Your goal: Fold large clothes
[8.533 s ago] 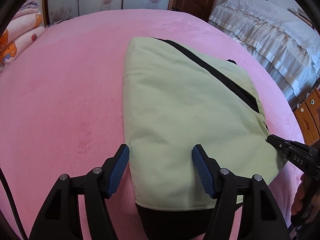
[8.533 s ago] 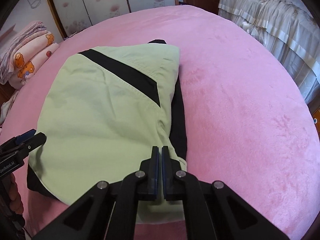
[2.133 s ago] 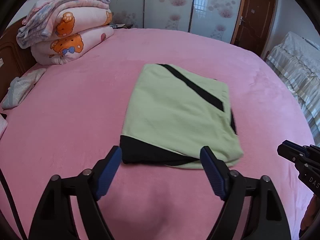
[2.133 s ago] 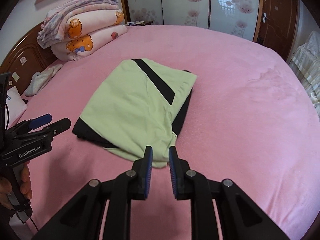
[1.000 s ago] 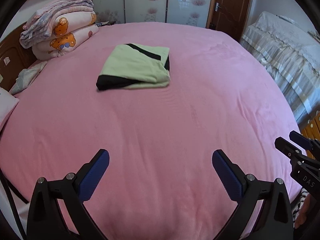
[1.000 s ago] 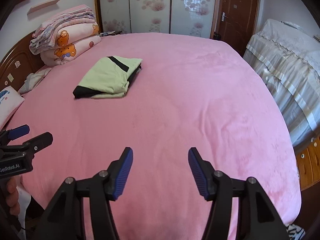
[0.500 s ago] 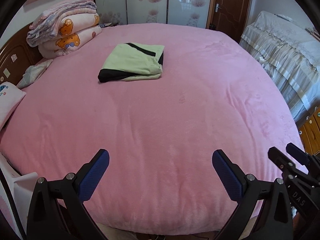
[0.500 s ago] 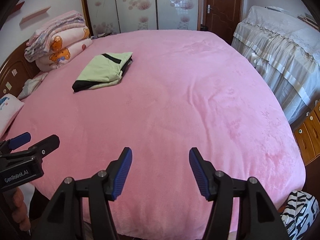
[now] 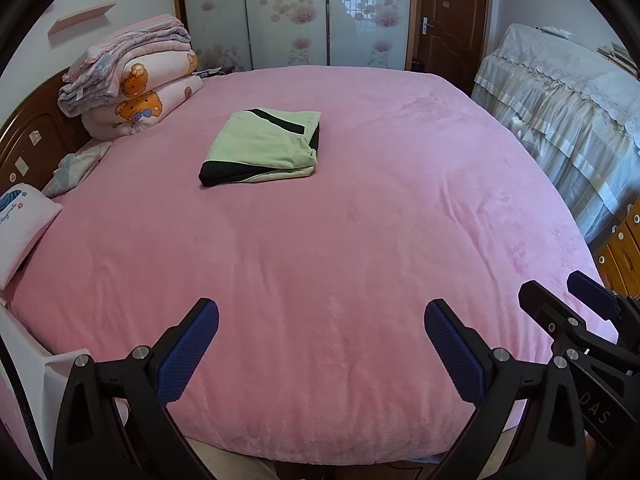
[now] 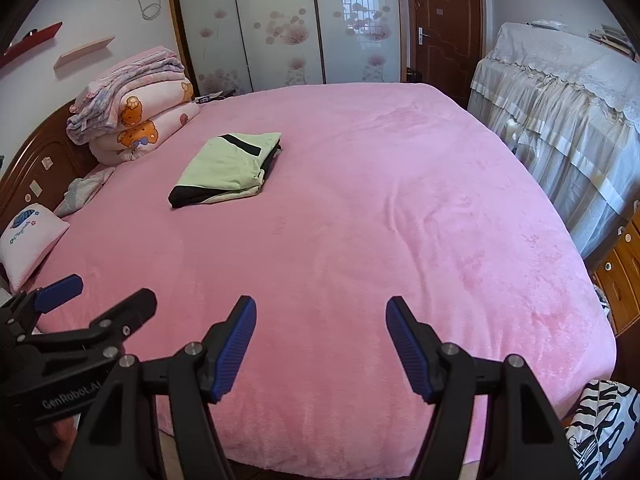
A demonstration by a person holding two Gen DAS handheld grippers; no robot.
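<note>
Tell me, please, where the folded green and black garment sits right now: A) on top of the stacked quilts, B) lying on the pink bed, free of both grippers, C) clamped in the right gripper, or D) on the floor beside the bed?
B: the garment lies folded on the pink bed, far from the left gripper and the right gripper, both open and empty.

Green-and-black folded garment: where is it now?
The folded garment lies on the pink bed, upper left in both views, near the stacked quilts, far from both grippers.
</note>
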